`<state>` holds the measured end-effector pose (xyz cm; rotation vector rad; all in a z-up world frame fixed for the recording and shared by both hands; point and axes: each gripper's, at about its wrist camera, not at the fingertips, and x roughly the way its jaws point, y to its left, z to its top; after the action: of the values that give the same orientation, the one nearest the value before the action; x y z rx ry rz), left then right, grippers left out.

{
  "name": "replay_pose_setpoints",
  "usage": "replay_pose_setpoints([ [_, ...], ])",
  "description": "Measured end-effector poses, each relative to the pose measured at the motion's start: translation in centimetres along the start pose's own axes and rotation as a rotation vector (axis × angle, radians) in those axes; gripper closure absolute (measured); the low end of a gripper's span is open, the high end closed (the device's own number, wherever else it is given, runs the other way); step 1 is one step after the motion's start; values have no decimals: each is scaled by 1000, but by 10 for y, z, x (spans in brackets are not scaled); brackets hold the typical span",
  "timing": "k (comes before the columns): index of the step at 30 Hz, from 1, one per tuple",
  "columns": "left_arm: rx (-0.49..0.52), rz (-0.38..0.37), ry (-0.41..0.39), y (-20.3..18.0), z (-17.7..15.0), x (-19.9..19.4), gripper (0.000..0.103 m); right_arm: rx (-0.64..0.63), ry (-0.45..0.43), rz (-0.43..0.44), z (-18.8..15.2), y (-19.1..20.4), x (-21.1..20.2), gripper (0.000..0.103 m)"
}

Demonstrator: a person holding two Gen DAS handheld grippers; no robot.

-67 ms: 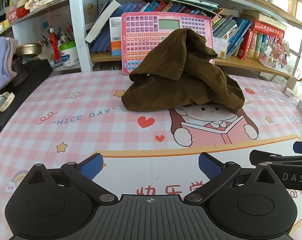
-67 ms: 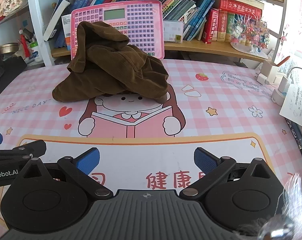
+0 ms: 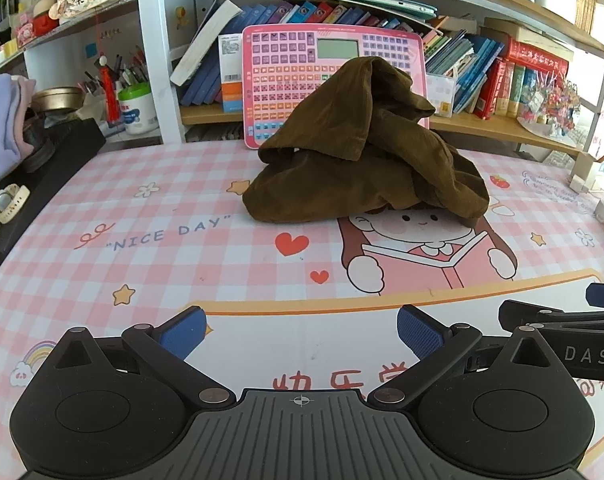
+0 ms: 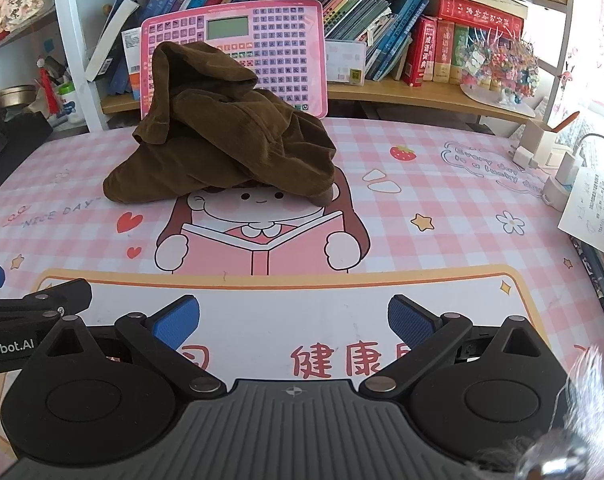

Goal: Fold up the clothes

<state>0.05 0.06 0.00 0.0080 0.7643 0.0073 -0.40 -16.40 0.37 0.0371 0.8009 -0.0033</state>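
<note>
A brown corduroy garment lies crumpled in a peaked heap at the far middle of the pink checked desk mat, leaning toward a pink toy keyboard. My left gripper hovers over the mat's near edge, open, with nothing between its blue pads. My right gripper is beside it on the right, also open and empty, blue pads wide apart. Each gripper's fingers show at the edge of the other's view. Both stand well short of the garment.
A pink toy keyboard stands against the bookshelf behind the heap. A black case with a watch lies at the left edge. Chargers and paper sit at the right edge.
</note>
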Motion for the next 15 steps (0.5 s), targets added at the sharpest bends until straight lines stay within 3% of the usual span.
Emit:
replay_pose_setpoints([
  [15, 6, -1, 10, 1, -2, 5, 0, -4, 4, -5, 1, 0, 3, 1],
])
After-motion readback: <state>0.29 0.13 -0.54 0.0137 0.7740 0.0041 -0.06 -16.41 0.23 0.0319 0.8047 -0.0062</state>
